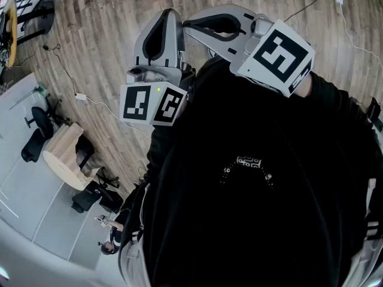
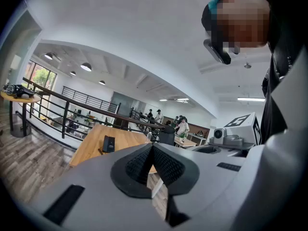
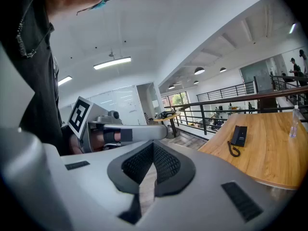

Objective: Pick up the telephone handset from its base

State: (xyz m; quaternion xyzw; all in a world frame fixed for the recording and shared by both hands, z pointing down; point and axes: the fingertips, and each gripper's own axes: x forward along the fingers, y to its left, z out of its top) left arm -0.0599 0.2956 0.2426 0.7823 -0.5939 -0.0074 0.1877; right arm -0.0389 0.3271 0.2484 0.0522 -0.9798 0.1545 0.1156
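Left gripper (image 2: pixel 153 146): jaws pressed together, nothing between them. Right gripper (image 3: pixel 153 143): jaws likewise closed and empty. Both are held close to the person's chest, nearly level. In the head view the right's tips point to 9 o'clock, near the left's tips. Telephone (image 3: pixel 238 135) lies on the wooden desk (image 3: pixel 274 153), at 3 o'clock in the right gripper view, well apart from both.

The person wears a black top (image 1: pixel 257 232) with a beaded cord (image 1: pixel 248 162) lying on the chest. The left hand-held gripper (image 1: pixel 169 14) and the right hand-held gripper (image 1: pixel 187 24) have smooth grey shells with black slot-shaped insets. Each carries a white marker cube (image 1: pixel 152 104) printed with black squares. The pads (image 2: pixel 166 165) are black with a fine grid texture.
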